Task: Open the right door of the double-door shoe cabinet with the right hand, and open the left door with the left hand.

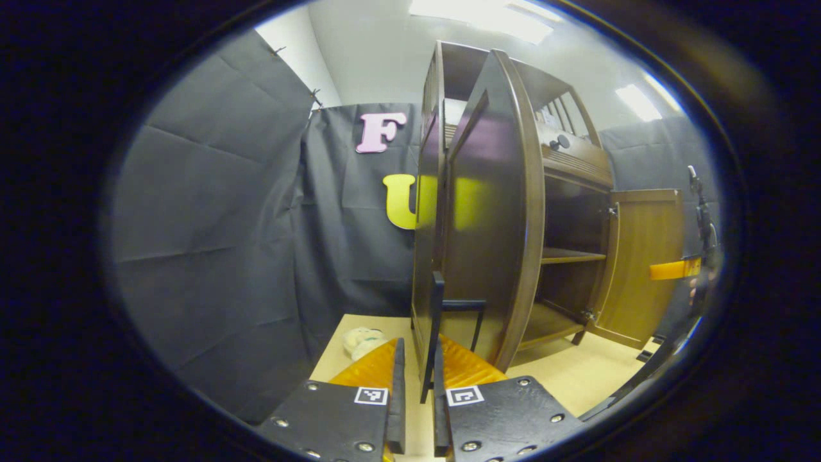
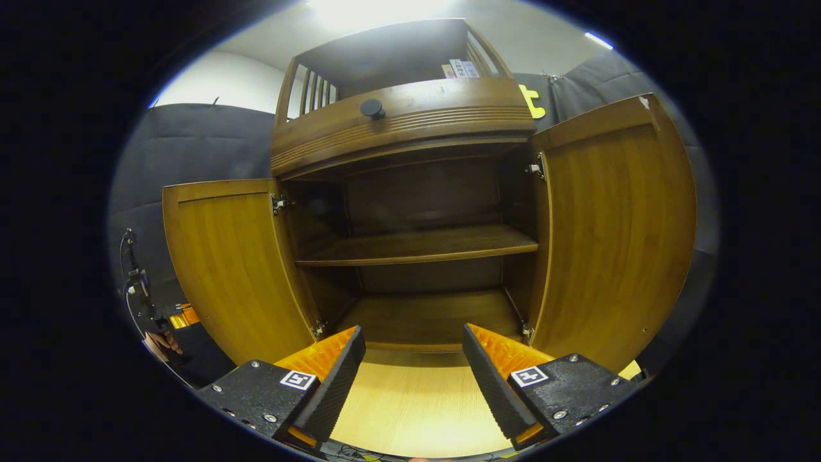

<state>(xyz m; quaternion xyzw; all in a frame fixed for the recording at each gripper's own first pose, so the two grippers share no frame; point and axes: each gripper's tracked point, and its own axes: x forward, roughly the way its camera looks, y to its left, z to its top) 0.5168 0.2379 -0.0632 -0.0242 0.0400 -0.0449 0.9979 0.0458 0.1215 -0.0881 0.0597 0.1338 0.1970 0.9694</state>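
Shoe cabinet (image 2: 410, 218) stands on a pale surface (image 2: 417, 404), both doors swung wide. Left door (image 1: 487, 212) is edge-on to the left gripper (image 1: 415, 391), whose fingers are nearly closed on the door's thin black handle (image 1: 438, 333); looks gripped, w/ both fingers pressing it. Right door (image 2: 616, 224) hangs open beside the right gripper (image 2: 414, 378), which is spread wide & empty. Doors look stiff, light wood on hinges; handle's the place to hold. Task seems about done.
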